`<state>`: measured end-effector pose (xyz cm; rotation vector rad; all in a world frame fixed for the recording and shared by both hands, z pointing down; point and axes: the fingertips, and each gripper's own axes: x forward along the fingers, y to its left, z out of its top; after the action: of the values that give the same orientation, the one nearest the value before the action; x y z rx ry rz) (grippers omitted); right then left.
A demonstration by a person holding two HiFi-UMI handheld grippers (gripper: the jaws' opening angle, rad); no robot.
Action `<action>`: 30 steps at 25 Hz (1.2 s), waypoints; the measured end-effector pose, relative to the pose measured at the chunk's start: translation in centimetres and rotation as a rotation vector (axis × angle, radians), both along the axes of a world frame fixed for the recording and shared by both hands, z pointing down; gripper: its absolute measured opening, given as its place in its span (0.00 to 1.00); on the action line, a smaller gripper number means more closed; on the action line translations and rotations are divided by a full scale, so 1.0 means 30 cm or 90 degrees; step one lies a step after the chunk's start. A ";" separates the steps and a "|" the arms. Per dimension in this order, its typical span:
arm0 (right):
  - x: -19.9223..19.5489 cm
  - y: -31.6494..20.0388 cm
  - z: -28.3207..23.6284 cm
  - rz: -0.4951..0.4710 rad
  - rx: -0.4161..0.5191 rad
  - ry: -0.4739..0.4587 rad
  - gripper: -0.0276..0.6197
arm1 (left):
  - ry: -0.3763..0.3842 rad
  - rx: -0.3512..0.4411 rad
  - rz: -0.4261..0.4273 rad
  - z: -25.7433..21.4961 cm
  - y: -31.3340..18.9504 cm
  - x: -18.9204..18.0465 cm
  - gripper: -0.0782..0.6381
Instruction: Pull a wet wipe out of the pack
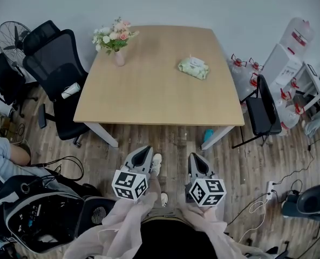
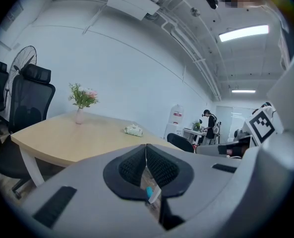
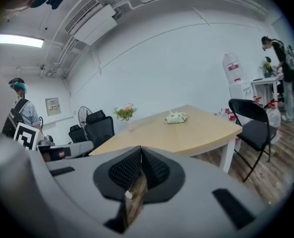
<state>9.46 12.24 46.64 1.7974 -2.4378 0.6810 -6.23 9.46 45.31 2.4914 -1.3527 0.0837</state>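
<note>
Showing wet wipe pack (image 1: 193, 67) too small to make out flap or any wipe; looking pale green, soft, crumpled; lying far right on table (image 1: 149, 99), well apart from flower vase (image 1: 118, 56). Holding left gripper (image 1: 143, 151) and right gripper (image 1: 196, 158) clenched, empty, short of table's near edge.

Matt light wood table (image 1: 149, 90), soft plastic wipe pack (image 1: 193, 68), wood-plank floor (image 1: 168, 136), black mesh-backed chair (image 1: 54, 63)
</note>
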 end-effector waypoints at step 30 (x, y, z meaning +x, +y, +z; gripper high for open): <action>-0.072 -0.722 -0.062 0.000 -0.008 -0.004 0.06 | 0.007 -0.010 -0.005 -0.055 -0.721 -0.070 0.13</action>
<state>7.31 -9.41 44.77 1.7924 -2.4316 0.7016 -8.35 -12.16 43.65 2.4691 -1.3522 0.0777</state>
